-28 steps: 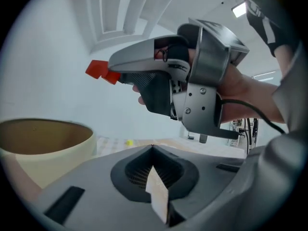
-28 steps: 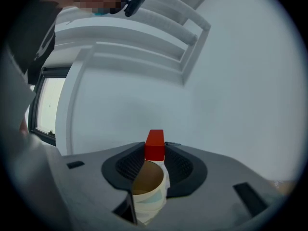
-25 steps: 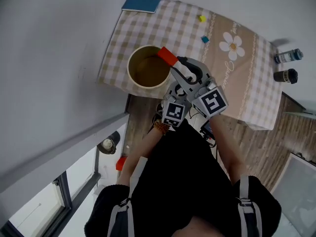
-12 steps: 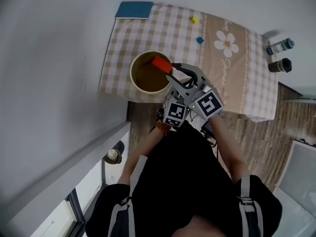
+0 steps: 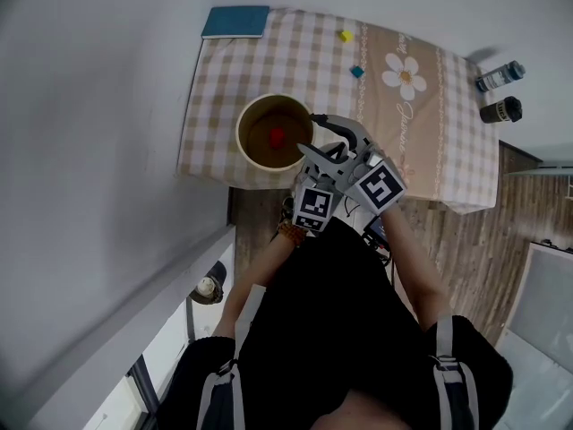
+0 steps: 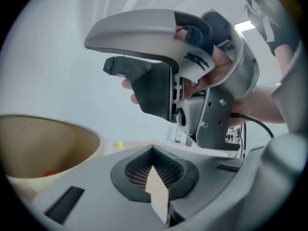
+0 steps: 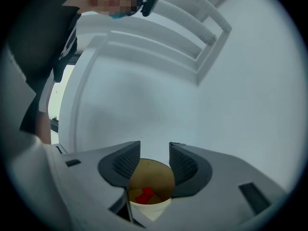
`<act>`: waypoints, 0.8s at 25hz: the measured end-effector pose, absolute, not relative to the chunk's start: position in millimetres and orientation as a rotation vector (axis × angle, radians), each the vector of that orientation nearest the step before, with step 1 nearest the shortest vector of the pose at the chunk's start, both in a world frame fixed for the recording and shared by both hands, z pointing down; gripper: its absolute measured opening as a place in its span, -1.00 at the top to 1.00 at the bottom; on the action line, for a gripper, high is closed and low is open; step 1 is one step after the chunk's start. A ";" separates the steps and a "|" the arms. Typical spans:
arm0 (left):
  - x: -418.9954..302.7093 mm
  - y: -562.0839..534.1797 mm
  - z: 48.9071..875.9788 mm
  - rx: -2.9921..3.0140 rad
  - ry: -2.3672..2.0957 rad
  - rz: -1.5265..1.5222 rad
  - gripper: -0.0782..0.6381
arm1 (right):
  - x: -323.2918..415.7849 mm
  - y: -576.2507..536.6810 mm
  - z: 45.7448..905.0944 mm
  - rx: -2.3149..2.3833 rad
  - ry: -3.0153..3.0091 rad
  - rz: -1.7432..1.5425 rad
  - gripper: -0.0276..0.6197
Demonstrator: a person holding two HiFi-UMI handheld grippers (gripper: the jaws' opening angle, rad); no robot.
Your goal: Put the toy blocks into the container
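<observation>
On the near left part of a table covered with a beige checked cloth [image 5: 269, 52], a round cream container with a brown interior [image 5: 239, 133] is placed. One red toy block [image 5: 277, 136] is seen lying on the bottom of this container and is touched by neither gripper.

The right gripper [image 7: 154, 159] is held just right of the container rim and is pointed at it. Its jaws are spread apart with nothing between them, and the container with the red block is framed in the gap.

The left gripper [image 6: 152, 150] is held just beside the right gripper, to its left. Its jaws are pressed together and nothing is clamped. In the left gripper view, the body of the right gripper and the hand [image 6: 216, 78] wrapped round it are shown directly ahead.

Two further blocks are found on the cloth, well apart from the container: a small yellow block [image 5: 345, 36] near the far edge and a small teal block [image 5: 356, 72] a little nearer. A flat blue book [image 5: 235, 21] is laid at the far left corner. Past the right edge of the cloth, a bottle with a blue-grey label [image 5: 500, 75] and a black bottle [image 5: 501, 110] are seen.
</observation>
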State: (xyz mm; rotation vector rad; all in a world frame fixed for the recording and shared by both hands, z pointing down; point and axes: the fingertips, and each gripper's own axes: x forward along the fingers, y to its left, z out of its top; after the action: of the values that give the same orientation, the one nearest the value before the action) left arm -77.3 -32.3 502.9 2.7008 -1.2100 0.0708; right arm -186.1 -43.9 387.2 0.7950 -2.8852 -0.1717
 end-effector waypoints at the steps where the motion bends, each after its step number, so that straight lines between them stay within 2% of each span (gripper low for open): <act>1: -78.0 -31.8 502.8 2.701 -1.210 0.069 0.78 | -183.6 -44.8 386.4 0.806 -2.880 -0.179 0.32; 20: -51.2 -69.3 503.6 2.629 -1.374 0.121 0.78 | -50.6 -150.5 414.9 1.029 -2.826 -0.029 0.32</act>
State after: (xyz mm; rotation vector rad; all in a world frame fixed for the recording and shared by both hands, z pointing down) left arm -51.2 -69.3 503.6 2.6288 -1.3743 0.1214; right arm -50.6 -150.5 414.9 1.0286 -2.8257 -0.0294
